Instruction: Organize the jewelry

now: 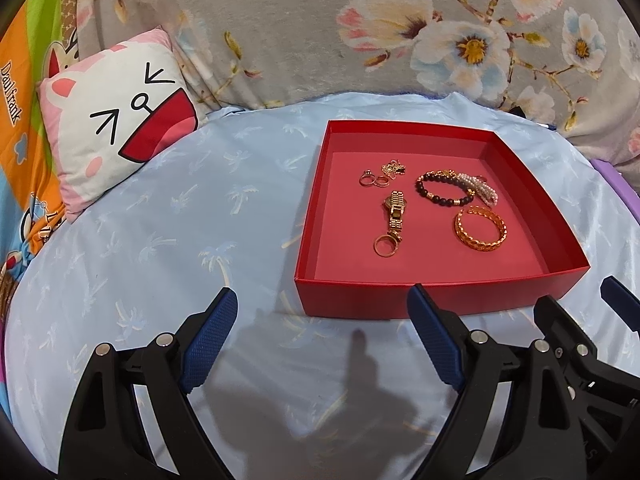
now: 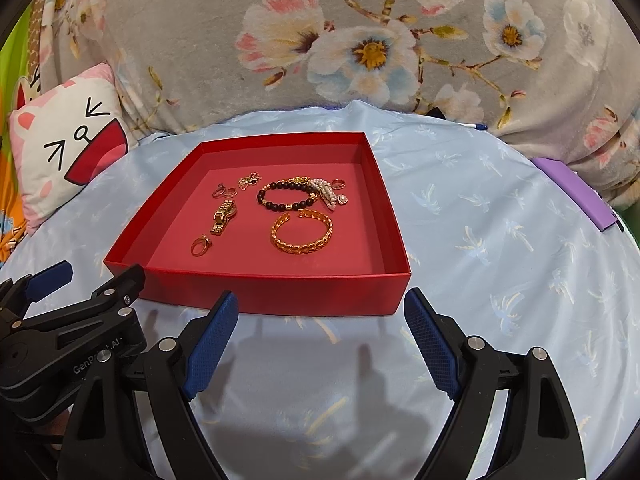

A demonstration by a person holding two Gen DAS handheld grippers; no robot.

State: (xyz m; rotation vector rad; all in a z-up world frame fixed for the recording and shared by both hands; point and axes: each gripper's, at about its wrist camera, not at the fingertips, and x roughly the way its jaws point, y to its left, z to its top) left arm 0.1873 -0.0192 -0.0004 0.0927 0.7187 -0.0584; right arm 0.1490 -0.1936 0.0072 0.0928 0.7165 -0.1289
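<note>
A shallow red box [image 1: 404, 300] [image 2: 280, 300] sits on a light blue cloth. Inside lie a gold bangle [image 1: 480, 228] [image 2: 302, 232], a dark bead bracelet [image 1: 444, 190] [image 2: 286, 196], a pearl piece [image 1: 486, 192] [image 2: 326, 194], a gold watch [image 1: 396, 212] [image 2: 222, 216], a gold ring [image 1: 385, 246] [image 2: 200, 246], small rings [image 1: 372, 180] [image 2: 225, 191] and a thin chain [image 1: 394, 168] [image 2: 250, 180]. My left gripper [image 1: 322, 340] is open and empty, just in front of the box's near left corner. My right gripper [image 2: 320, 344] is open and empty before the box's near wall.
A cartoon-face pillow [image 1: 116, 120] [image 2: 60, 140] lies at the left. A grey floral blanket [image 1: 320, 28] [image 2: 360, 40] rises behind the cloth. A purple object [image 2: 572, 192] sits at the right edge. The left gripper's body [image 2: 60, 320] shows in the right wrist view.
</note>
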